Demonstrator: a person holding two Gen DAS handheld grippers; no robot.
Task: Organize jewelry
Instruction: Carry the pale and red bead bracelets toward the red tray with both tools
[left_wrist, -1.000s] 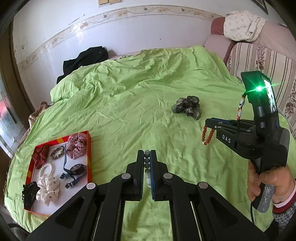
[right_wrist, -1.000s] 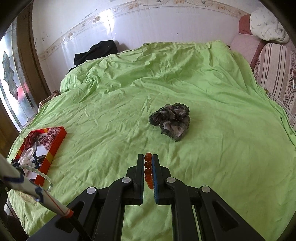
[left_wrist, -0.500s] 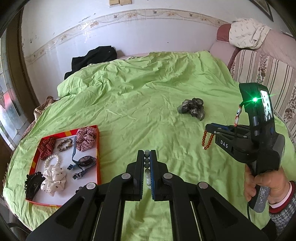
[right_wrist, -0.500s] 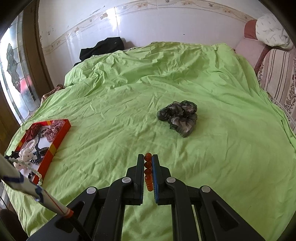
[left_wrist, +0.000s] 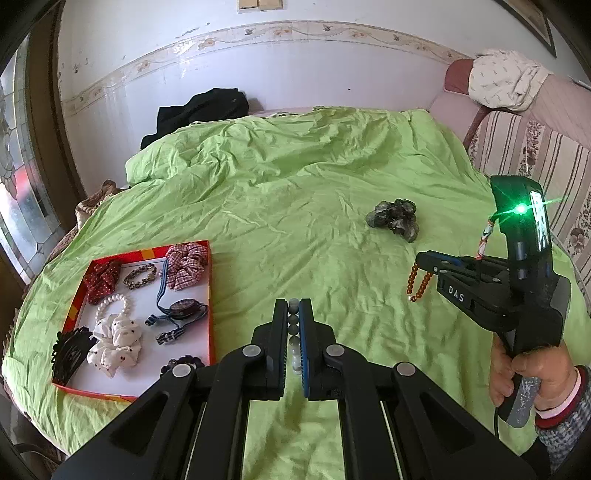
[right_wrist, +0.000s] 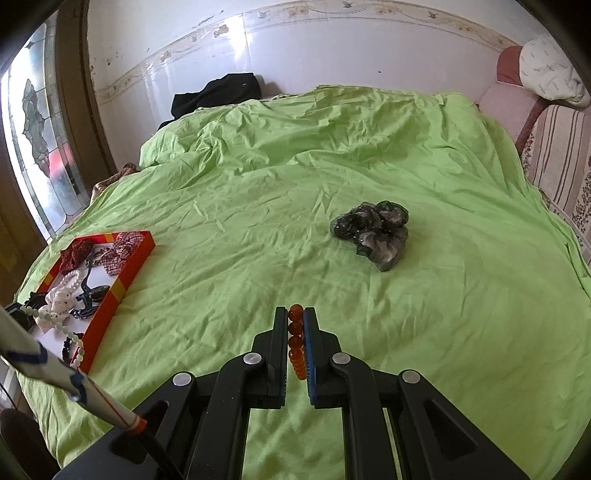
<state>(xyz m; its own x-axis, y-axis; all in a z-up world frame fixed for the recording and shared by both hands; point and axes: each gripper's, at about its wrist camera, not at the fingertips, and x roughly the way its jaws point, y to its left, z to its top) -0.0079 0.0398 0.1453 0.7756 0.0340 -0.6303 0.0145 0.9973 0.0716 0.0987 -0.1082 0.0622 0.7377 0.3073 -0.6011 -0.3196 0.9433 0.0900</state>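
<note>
My left gripper (left_wrist: 293, 304) is shut on a pale green bead bracelet (left_wrist: 293, 328), held above the green bed sheet. My right gripper (right_wrist: 295, 310) is shut on an amber bead bracelet (right_wrist: 295, 341); it shows in the left wrist view (left_wrist: 419, 258) with the amber beads (left_wrist: 415, 282) hanging from its tips. A red-rimmed tray (left_wrist: 207, 288) at the left holds scrunchies, a pearl bracelet, a hair claw and several other pieces; it also shows in the right wrist view (right_wrist: 122, 284). The pale beads (right_wrist: 55, 317) dangle at the left edge there.
A dark grey scrunchie (left_wrist: 395, 219) lies on the sheet right of centre, also in the right wrist view (right_wrist: 375, 234). Black clothing (left_wrist: 199, 114) lies at the bed's far edge by the wall. A striped sofa (left_wrist: 535, 155) stands at the right.
Both grippers have risen and pulled back, so the tray and scrunchie look farther off. Each still holds its bracelet.
</note>
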